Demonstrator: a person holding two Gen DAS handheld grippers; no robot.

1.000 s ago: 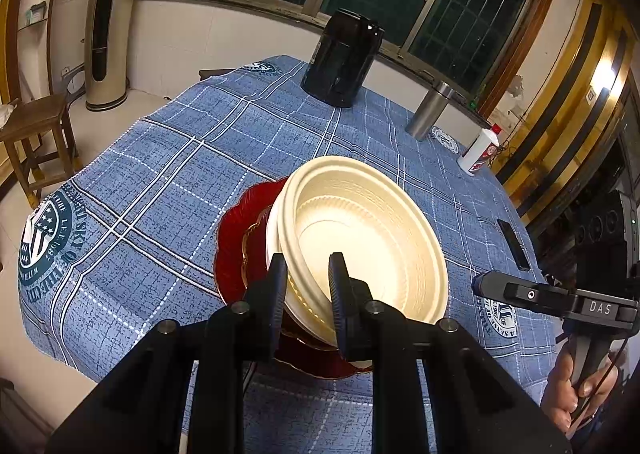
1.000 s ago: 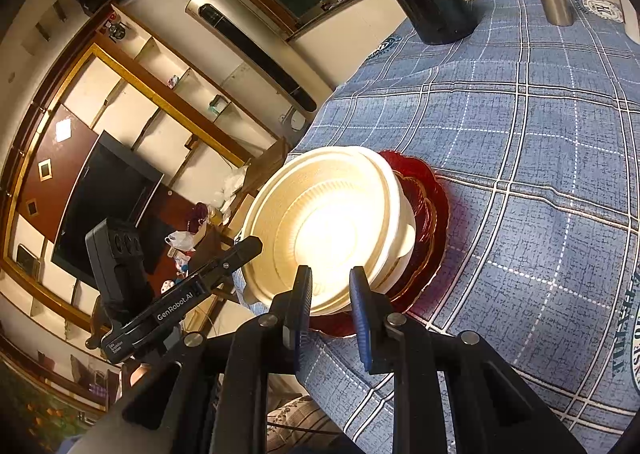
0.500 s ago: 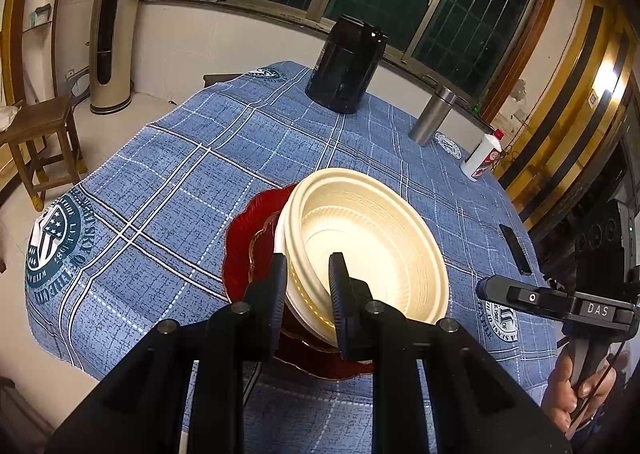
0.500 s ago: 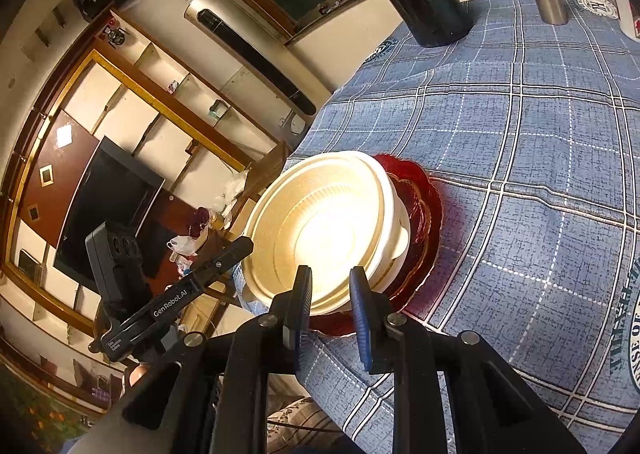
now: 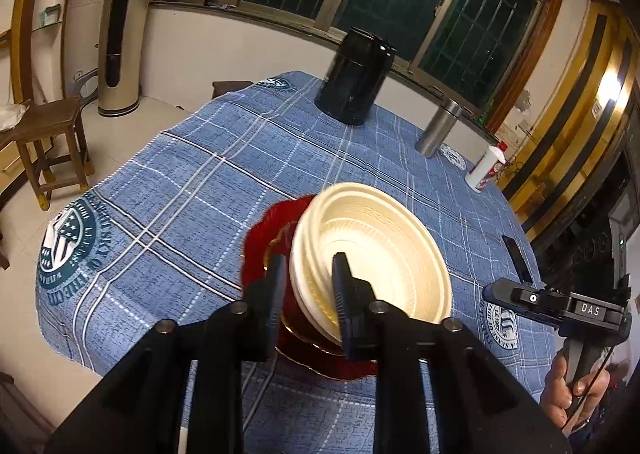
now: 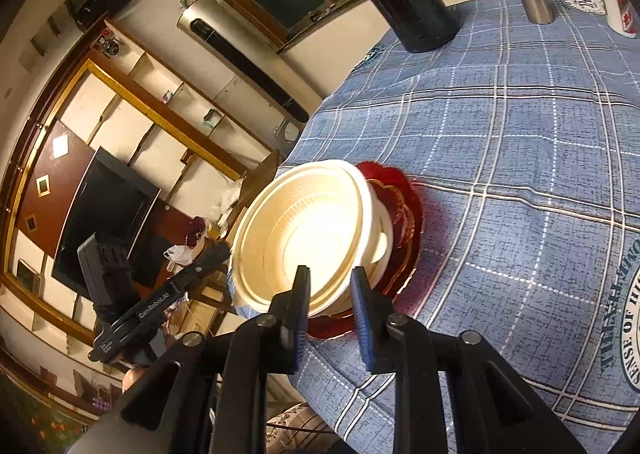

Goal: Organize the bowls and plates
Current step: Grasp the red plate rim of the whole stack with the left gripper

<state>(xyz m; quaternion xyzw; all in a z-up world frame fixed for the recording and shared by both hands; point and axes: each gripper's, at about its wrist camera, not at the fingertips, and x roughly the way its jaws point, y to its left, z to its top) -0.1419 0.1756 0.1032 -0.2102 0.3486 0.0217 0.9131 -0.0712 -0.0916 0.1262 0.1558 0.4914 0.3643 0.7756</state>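
Both tongs have just been opening, jaws now apart around the cream bowls (image 5: 372, 254) stacked on red plates (image 5: 260, 238) mid-table. Left gripper (image 5: 308, 286) view shows a hand (image 5: 568, 386) at 4 o'clock; right gripper (image 6: 330, 296) view a TV (image 6: 104, 222) at 9.

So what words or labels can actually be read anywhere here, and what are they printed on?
"DAS": on the right gripper, seen from the left wrist.
"GenRobot.AI": on the left gripper, seen from the right wrist; small, only roughly legible.
Round seals on the blue tablecloth: ring lettering too distorted to read.
White bottle: red label too small to read.
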